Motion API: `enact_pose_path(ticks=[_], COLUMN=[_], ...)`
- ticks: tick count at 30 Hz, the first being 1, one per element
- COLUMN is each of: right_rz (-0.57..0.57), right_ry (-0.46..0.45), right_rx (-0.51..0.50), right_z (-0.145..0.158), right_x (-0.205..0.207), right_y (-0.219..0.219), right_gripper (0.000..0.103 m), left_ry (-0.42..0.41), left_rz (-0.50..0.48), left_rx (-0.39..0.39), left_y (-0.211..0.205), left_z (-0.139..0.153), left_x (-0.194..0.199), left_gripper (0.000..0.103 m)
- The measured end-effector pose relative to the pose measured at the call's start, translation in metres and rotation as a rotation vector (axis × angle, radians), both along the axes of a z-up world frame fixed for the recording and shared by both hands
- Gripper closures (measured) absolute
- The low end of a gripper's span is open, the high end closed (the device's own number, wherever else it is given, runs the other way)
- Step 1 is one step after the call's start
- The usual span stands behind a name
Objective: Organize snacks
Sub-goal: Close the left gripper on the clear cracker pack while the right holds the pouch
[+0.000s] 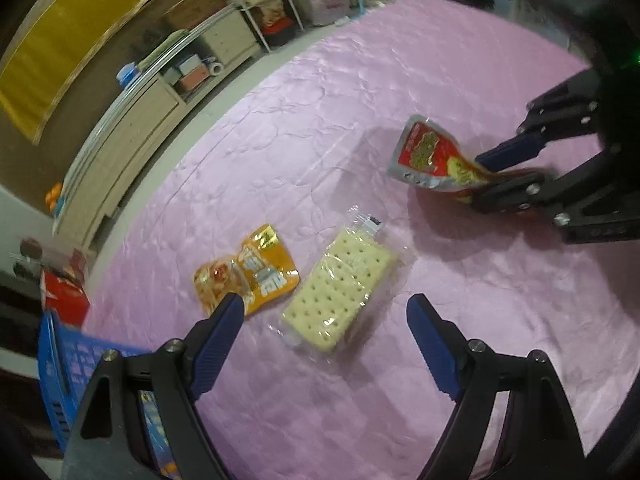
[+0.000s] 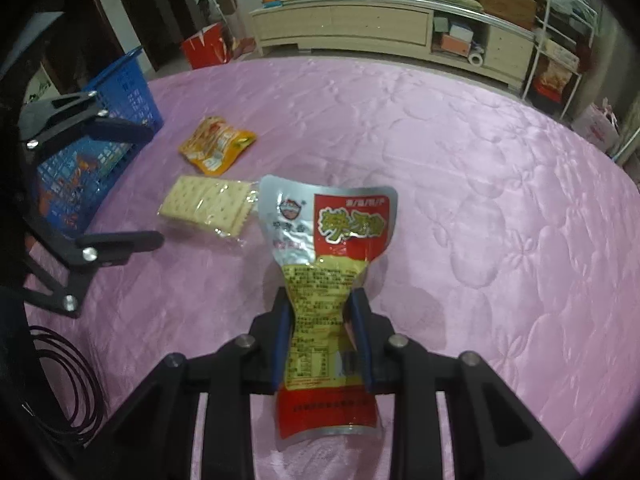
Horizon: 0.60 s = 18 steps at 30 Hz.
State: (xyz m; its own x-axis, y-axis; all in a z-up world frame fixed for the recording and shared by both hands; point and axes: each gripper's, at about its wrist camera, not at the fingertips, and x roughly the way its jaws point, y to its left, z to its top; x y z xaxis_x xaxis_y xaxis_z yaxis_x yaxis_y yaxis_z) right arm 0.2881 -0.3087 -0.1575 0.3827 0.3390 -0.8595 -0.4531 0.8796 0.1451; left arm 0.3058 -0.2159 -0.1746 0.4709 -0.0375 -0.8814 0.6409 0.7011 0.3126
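Note:
My right gripper (image 2: 322,300) is shut on a red and silver snack packet (image 2: 328,232), its blue pads squeezing the packet's middle so it pinches inward. In the left wrist view the same packet (image 1: 428,152) sticks out from the right gripper (image 1: 486,178) at the right. My left gripper (image 1: 324,308) stands open above the pink cloth, its fingers either side of a clear-wrapped cracker pack (image 1: 340,284). An orange snack pouch (image 1: 248,272) lies just left of the crackers. In the right wrist view the cracker pack (image 2: 206,202) and orange pouch (image 2: 216,144) lie left of the held packet.
A blue plastic basket (image 2: 100,136) with packets inside stands at the table's left edge, also low left as the basket (image 1: 64,364) in the left wrist view. The pink quilted cloth (image 2: 480,200) covers the table. A cabinet (image 2: 360,28), shelves and a red box (image 2: 206,46) stand beyond.

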Motion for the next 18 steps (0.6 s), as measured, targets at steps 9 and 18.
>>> enact_pose_path(ticks=[9,18], right_rz=[-0.034,-0.052], right_ry=[0.021,0.027], right_rx=[0.067,0.114], right_z=[0.0,0.0], right_x=[-0.001,0.0], right_y=[-0.015,-0.02], right_gripper=[0.07,0.069], left_ry=[0.113,0.27], left_rz=[-0.088,-0.025], left_rx=[0.02,-0.075], left_y=[-0.007,0.005], left_z=[-0.022,-0.035], left_x=[0.024,0.049], left_gripper=[0.021,0.046])
